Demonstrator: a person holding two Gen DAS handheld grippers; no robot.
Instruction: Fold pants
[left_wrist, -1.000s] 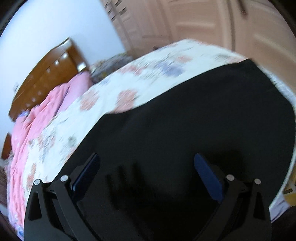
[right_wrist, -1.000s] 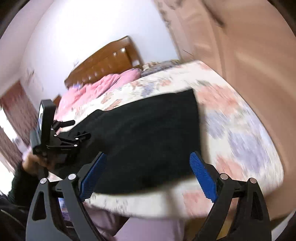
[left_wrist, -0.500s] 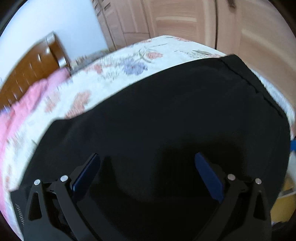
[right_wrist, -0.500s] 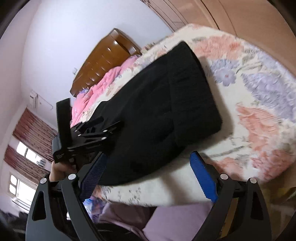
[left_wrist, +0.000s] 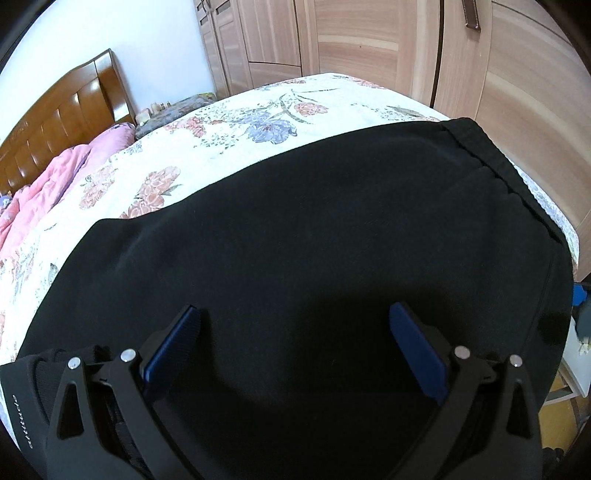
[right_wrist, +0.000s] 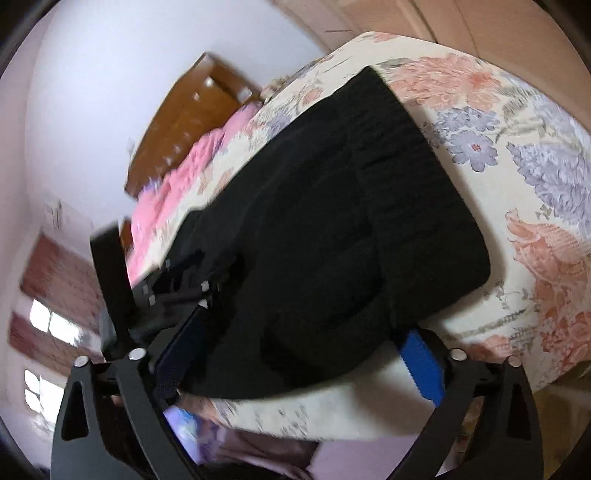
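On the bed (left_wrist: 236, 122), which is wearing a cream cover with pink and violet flowers, the black pants (left_wrist: 314, 229) are lying spread flat near the foot edge. In the left wrist view the waistband (left_wrist: 495, 162) is lying at the right side, close to the edge of the bed, and the cloth is filling almost all the lower part of the picture. The left claw (left_wrist: 293, 343) is hanging just above the pants with its two blue pads standing wide apart, and nothing is sitting between them; whether the pads are touching the cloth I cannot tell.

In the right wrist view, which is blurred and tilted, the pants (right_wrist: 332, 229) are lying across the corner of the bed (right_wrist: 535, 177), and their near edge is reaching the mattress border. The right claw (right_wrist: 299, 347) is also standing wide apart, with the near edge of the pants lying between its fingers, not clamped. The left claw (right_wrist: 173, 291) is showing at the far side of the pants as a dark shape, too blurred for details.

Behind the bed a wooden headboard (left_wrist: 55, 122) is standing against the white wall, a pink blanket (left_wrist: 48, 184) is lying crumpled beside it, and a wooden wardrobe (left_wrist: 369, 44) is filling the back.
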